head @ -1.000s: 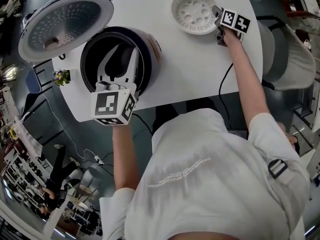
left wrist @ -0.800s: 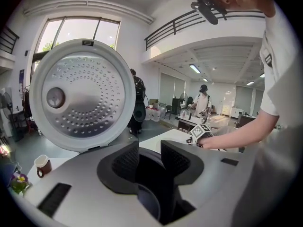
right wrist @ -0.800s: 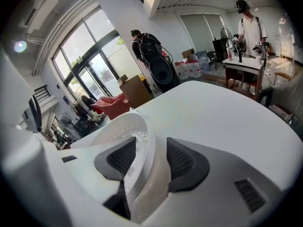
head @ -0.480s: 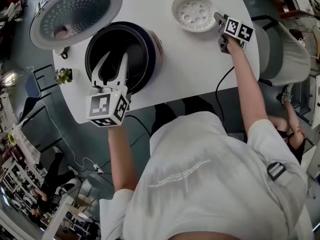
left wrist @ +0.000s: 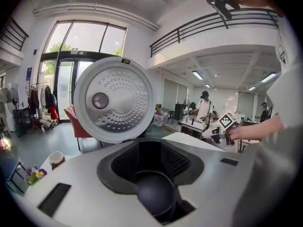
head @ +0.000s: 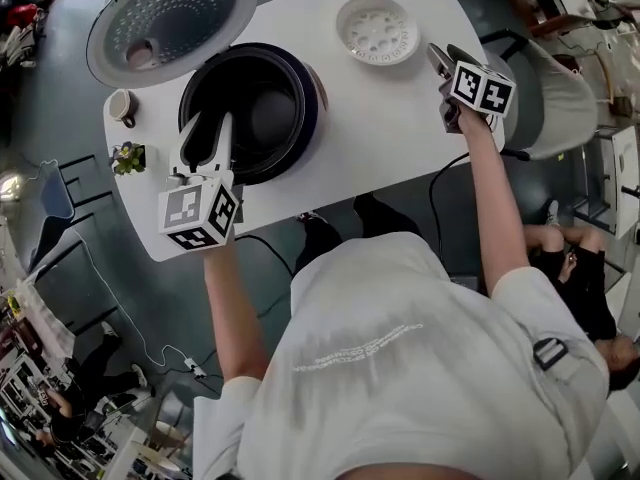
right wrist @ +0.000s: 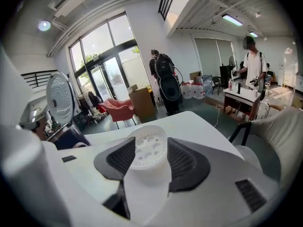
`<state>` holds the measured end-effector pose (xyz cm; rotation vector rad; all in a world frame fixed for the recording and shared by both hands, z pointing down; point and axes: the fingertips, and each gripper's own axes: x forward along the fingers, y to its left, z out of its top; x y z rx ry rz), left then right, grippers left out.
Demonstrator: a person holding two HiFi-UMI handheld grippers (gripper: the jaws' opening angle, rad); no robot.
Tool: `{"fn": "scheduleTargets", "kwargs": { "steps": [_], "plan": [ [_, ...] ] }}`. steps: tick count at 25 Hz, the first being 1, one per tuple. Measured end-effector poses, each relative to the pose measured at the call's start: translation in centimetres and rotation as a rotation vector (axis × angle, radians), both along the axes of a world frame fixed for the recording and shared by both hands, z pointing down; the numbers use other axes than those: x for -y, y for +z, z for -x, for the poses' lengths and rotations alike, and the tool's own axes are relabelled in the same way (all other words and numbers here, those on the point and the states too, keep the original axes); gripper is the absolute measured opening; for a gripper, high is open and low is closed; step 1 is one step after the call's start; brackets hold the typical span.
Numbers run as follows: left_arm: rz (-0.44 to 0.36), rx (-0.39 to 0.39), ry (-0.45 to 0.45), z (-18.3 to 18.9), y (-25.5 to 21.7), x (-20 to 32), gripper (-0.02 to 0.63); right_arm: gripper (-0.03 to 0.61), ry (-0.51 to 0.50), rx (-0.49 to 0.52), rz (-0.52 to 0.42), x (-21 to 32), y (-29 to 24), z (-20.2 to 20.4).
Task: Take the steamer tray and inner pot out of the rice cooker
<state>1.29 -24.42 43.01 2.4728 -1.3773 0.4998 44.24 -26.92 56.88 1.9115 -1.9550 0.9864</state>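
The rice cooker stands open on the white table, its lid tipped back. The dark inner pot sits inside it. My left gripper hovers open over the pot's left rim; in the left gripper view the pot shows below and between the jaws of that gripper, untouched. The white steamer tray lies on the table at the far right. My right gripper hangs open to the right of it, apart from it. The tray shows ahead between the right gripper's jaws.
A cup and a small plant stand at the table's left edge beside the cooker. A grey chair stands off the table's right side. Behind the lid lie glass doors and people at desks.
My right gripper has let go of the steamer tray's rim, opened, and lifted back from it. My left gripper has shifted from over the pot's middle to its left rim.
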Motion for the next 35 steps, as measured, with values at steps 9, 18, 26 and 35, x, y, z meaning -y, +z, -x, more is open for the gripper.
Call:
{"fn": "scheduleTargets", "kwargs": {
  "steps": [9, 18, 26, 35],
  "plan": [
    [-0.028, -0.036, 0.004, 4.7, -2.0, -0.6, 0.155, 0.225, -0.091, -0.002, -0.166, -2.9, -10.5, 8.2],
    [-0.083, -0.046, 0.020, 7.7, -3.7, -1.7, 0.155, 0.218, -0.180, -0.014, -0.276, -5.6, -15.9, 17.3],
    [-0.070, -0.064, 0.009, 8.9, -2.6, -3.1, 0.155, 0.210, -0.330, 0.007, -0.317, -5.5, -17.3, 24.0],
    [-0.023, -0.049, 0.000, 7.9, -0.4, -3.5, 0.155, 0.212, -0.511, -0.006, -0.257, -4.1, -15.4, 28.5]
  ]
}}
